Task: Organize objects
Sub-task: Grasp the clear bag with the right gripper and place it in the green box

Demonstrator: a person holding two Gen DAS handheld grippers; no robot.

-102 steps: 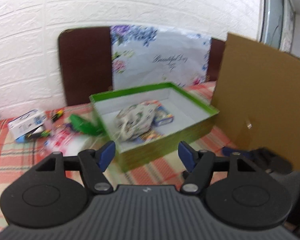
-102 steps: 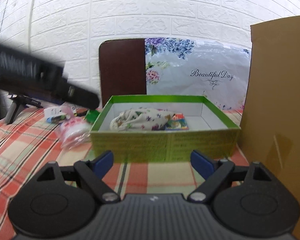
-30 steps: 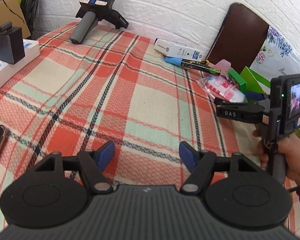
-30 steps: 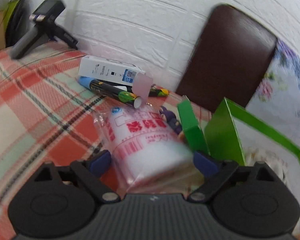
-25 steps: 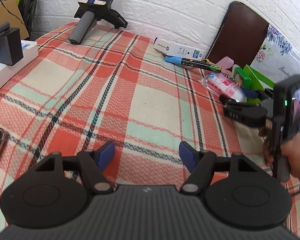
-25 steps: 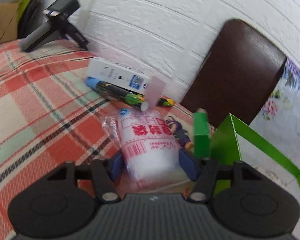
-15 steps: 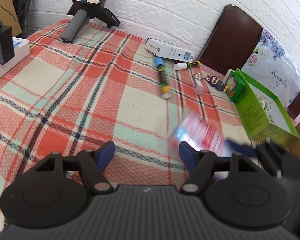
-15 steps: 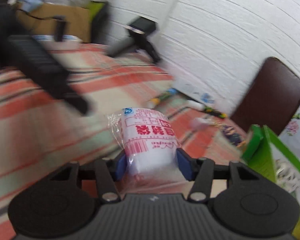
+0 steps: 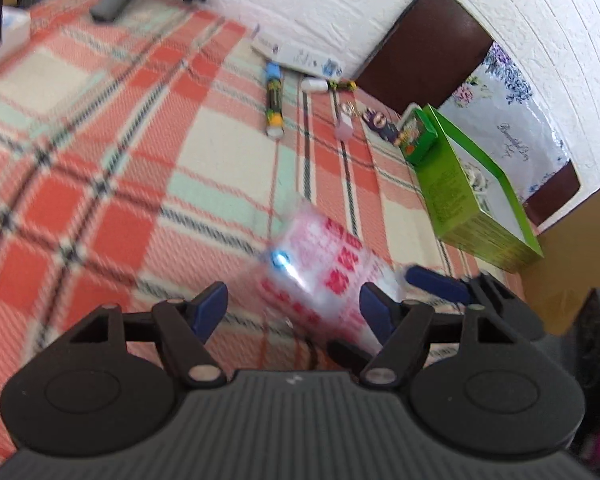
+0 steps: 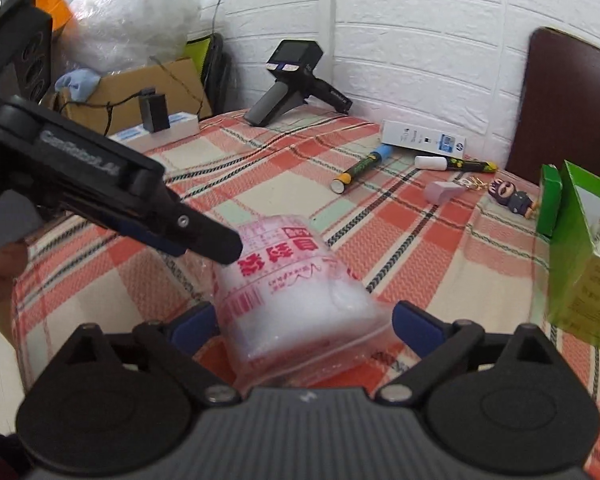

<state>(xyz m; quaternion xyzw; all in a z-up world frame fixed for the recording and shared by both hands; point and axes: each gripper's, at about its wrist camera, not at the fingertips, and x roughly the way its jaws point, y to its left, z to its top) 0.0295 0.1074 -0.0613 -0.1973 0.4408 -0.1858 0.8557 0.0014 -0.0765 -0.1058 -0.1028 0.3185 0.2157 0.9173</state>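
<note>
Right wrist view is showing the clear plastic bag (image 10: 296, 292) with red print lying on the plaid tablecloth (image 10: 412, 256) of the table, sitting between the blue pads of the right gripper (image 10: 302, 326). Its jaws have just been opening and are now standing wide, both pads clear of the bag, though the wrapper's near end is dipping out of sight behind the gripper body. The left gripper (image 10: 204, 240) is reaching in from the left here, one dark finger lying across the bag's upper corner; whether it is touching the plastic is hard to judge. A hand (image 10: 0, 276) is peeking in at the left edge, mostly cut off.

Left wrist view is coming through blurred. The bag (image 9: 324, 268) is smearing into a pink and white shape just ahead of the left gripper (image 9: 292, 310), whose jaws are standing open with nothing pressed between the pads. The right gripper's blue fingertip (image 9: 436, 282) is poking in beside the bag, with the rest of that tool falling off the right edge.

Further back, the green box (image 9: 476, 216) is sitting with its far end cropped. Markers (image 10: 360, 168), a white carton (image 10: 424, 138) and a small figure keychain (image 10: 514, 196) are lying scattered by the wall.
</note>
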